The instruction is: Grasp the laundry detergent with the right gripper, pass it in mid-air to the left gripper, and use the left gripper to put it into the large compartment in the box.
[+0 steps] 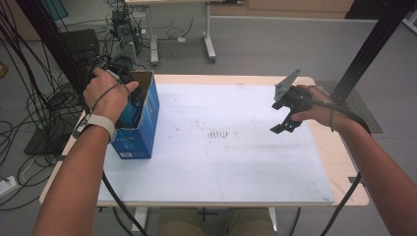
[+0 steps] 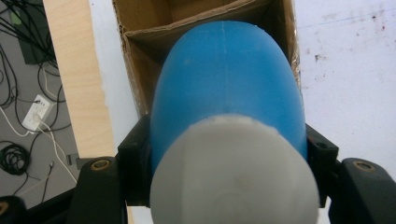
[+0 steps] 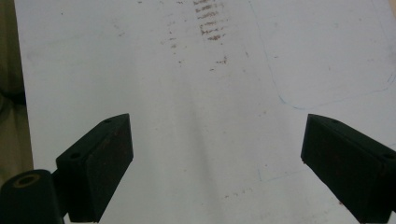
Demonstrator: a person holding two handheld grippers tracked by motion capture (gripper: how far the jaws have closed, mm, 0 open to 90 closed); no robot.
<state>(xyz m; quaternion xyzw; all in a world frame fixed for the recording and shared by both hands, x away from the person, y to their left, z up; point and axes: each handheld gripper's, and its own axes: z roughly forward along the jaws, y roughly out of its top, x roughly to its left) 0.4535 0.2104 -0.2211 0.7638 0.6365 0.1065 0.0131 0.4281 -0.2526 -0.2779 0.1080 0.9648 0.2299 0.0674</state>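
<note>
A white table (image 1: 221,162) holds an open blue box (image 1: 140,125) at nine o'clock. Over its opening, the left gripper (image 2: 229,154) is clamped on a blue bottle (image 2: 226,79). At three o'clock, the right gripper (image 1: 285,120) hangs with jaws apart, empty.

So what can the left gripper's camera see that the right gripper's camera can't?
The left gripper view looks down on a blue bottle with a grey cap, clamped between the left gripper jaws and pointed into an open cardboard box. It also catches the table's wooden edge and cables on the floor.

The right gripper view has the right gripper open and empty, above some dark smudges.

Both look down at the white tabletop.
</note>
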